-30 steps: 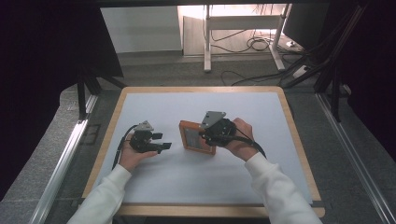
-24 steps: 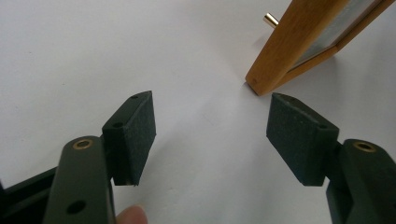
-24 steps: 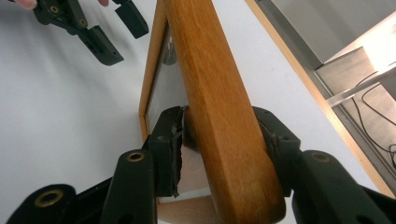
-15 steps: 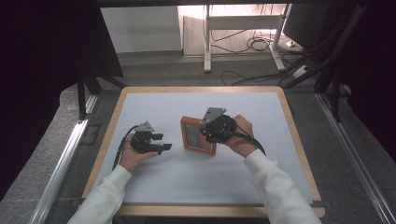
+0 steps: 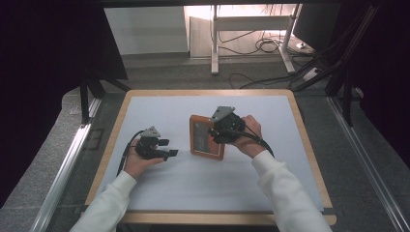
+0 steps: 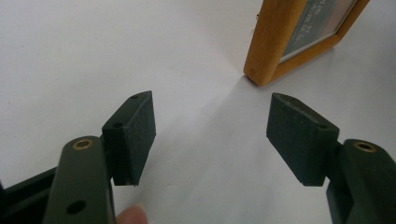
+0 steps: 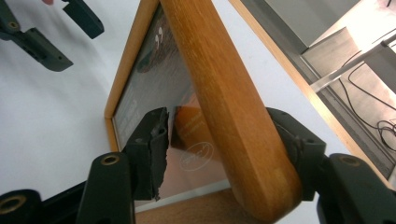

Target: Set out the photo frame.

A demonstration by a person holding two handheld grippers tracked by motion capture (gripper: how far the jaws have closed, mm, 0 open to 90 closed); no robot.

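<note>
Scene: wooden picture frame (image 5: 207, 137) standing propped on the white table (image 5: 159, 111) | Right gripper (image 5: 218, 131): jaws opening around the frame's edge, a gap showing at one pad | Left gripper (image 5: 167, 148): waiting agape, empty, nearby | Progress: frame placed; releasing and withdrawing apparently remaining.

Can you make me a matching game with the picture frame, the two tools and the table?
Things:
1. picture frame
2. left tool
3. right tool
4. table

States:
A. white top with a wooden rim
B. open, nothing between its jaws
C. wooden, with a glass front
D. jaws on either side of the frame's wooden edge, just been opening

Pairs: 1-C, 2-B, 3-D, 4-A
</note>
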